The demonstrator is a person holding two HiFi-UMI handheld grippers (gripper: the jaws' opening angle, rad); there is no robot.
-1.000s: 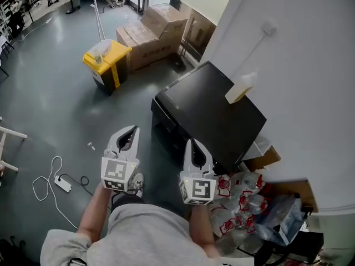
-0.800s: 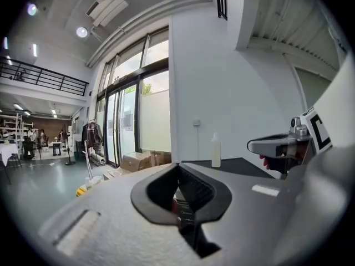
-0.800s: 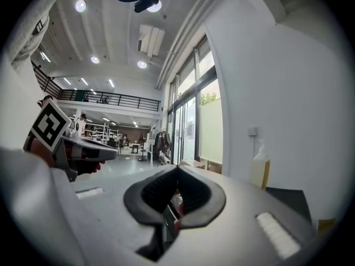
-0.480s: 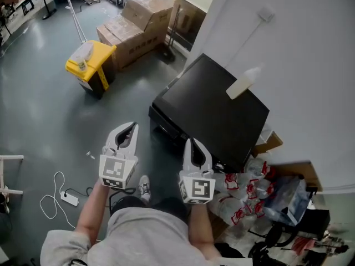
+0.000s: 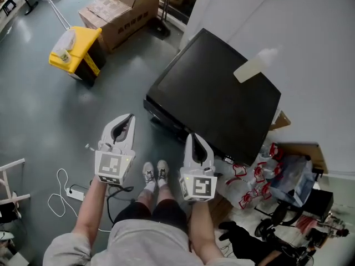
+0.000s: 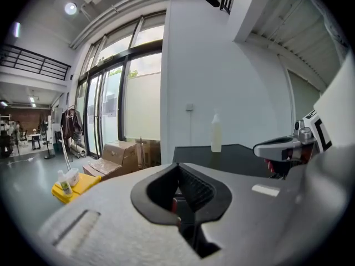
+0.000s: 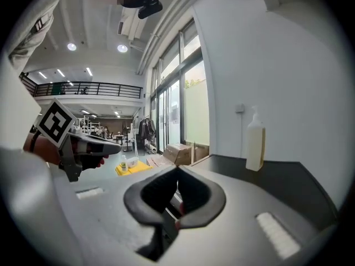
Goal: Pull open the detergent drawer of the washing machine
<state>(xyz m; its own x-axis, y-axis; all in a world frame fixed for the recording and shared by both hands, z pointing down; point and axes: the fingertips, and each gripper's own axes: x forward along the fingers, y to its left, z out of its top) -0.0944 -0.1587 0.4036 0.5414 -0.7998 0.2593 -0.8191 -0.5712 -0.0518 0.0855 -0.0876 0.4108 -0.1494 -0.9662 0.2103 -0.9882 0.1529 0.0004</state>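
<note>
Both tools hang just short of the black-topped washing machine. The white left gripper and white right gripper have jaws pressed together, pinching nothing. The detergent drawer on its front edge can't be picked out. A pale plastic bottle stands at the top's back edge.

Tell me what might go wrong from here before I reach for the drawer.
1. The left gripper and right gripper both have their jaws together and empty. Unless one opens first, it will likely skid off the drawer front.
2. The head view shows mostly the black top of the washing machine. Its front is barely seen and the drawer cannot be picked out, so aim may be off.
3. A bottle stands on that top by the wall. A hard tug might topple it.
</note>
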